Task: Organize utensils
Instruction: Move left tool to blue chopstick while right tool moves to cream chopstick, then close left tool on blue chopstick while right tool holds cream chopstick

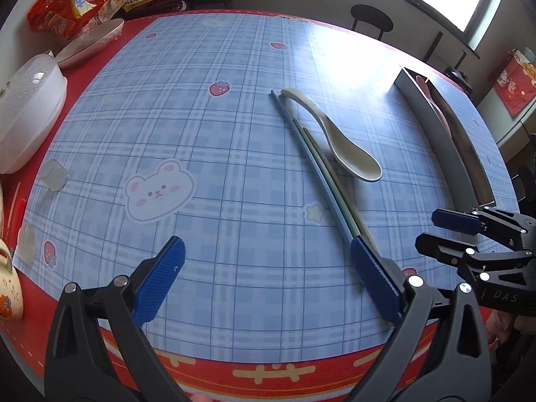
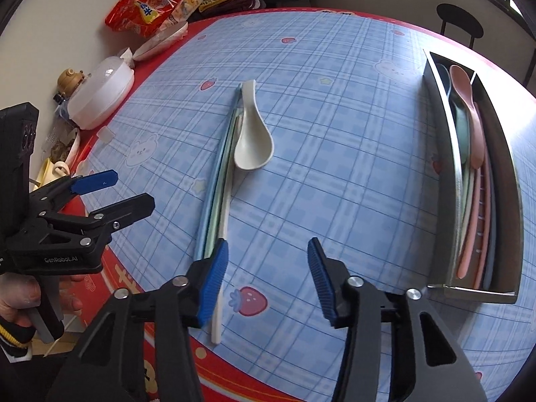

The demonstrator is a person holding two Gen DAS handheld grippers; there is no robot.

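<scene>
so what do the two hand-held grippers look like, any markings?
Both match: black triangular-cutout linkages with silver pivot pins and blue ribbed pads. Left hand-held gripper body reads "GenRobot.AI"; right hand-held gripper shows "DAS". Black cuff with yellow-white stripes.

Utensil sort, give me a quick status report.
Left gripper open, empty. Right gripper open, empty, beside the chopsticks. Cream spoon and chopsticks lie loose on the tablecloth. Metal tray holds pink spoon. Path clear.
</scene>
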